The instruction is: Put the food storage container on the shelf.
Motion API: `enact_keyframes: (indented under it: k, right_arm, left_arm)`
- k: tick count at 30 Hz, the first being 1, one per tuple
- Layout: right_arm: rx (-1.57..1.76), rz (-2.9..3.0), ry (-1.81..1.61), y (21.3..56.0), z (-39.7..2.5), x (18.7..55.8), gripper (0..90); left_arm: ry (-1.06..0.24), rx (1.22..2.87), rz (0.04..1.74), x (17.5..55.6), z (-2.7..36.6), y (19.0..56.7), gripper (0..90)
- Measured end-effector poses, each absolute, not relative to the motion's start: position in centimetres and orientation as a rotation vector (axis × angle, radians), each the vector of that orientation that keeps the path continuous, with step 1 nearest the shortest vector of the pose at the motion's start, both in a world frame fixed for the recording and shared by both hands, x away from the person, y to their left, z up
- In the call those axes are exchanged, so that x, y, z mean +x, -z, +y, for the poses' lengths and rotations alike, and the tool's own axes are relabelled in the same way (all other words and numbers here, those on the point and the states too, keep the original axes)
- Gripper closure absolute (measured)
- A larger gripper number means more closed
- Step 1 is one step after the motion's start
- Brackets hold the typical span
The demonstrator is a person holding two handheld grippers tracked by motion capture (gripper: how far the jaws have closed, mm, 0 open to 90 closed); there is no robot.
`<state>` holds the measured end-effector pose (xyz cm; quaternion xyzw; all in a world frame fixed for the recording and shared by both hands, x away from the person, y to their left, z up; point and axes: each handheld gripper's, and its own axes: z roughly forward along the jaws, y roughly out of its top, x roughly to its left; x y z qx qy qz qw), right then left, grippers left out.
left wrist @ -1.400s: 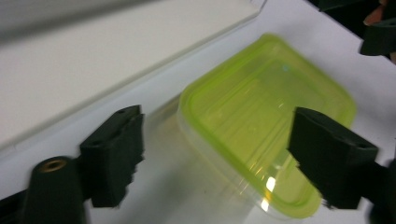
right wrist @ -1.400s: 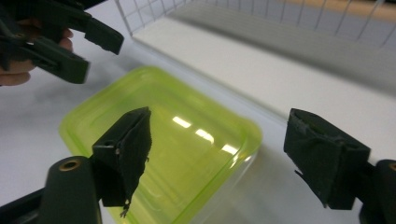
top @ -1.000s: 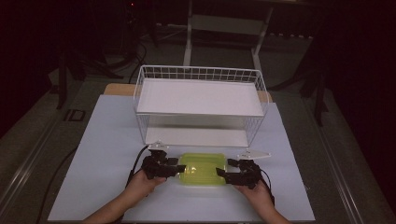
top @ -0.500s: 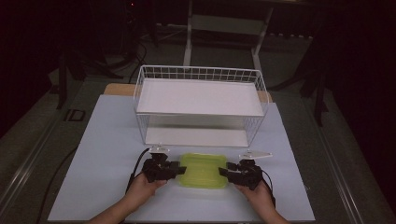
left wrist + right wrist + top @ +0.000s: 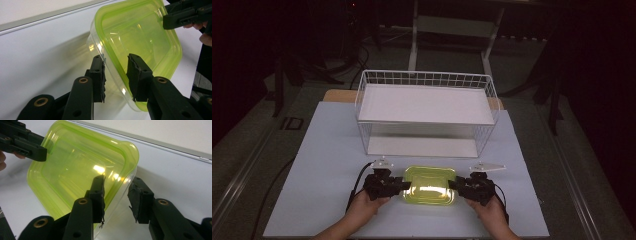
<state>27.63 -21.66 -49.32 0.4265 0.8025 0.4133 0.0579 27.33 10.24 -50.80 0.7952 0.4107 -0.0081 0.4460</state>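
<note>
Container (image 5: 430, 185) sits on the bench just before the wire rack (image 5: 426, 112); your left claw (image 5: 404, 186) and right claw (image 5: 453, 185) straddle its rim, jaws parted. Glare hides its contents; no lettering is legible.

White wire basket (image 5: 426, 112), two-tiered, with white shelf panels, at 12 o'clock on the pale table sheet (image 5: 322, 160); wooden board edge (image 5: 337, 94) at 11 o'clock behind the basket; dark floor around

Dim, dark surroundings; overhead light glares off the green container (image 5: 429, 185), and the high view is soft.
</note>
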Motion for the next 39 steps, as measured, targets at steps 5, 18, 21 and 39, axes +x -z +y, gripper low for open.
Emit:
enact_keyframes:
  k: [5, 18, 21, 39]
  right_arm:
    - [1.312, 2.433, -1.259, 49.1, -21.6, 27.4, 68.9]
    - [1.409, 2.407, -1.332, 48.6, -22.1, 26.5, 77.9]
    - [1.391, 2.398, -1.336, 48.4, -22.0, 26.5, 77.9]
    - [1.271, 2.297, -1.383, 43.8, -19.8, 30.5, 78.4]
  left_arm:
    - [0.024, 1.984, 1.021, 27.0, 10.2, 50.5, 70.2]
    - [0.011, 2.0, 1.072, 25.6, 9.7, 49.4, 78.2]
    - [0.005, 1.974, 1.082, 25.8, 10.0, 49.1, 80.0]
    - [-0.162, 1.854, 1.047, 29.2, 12.0, 45.4, 81.0]
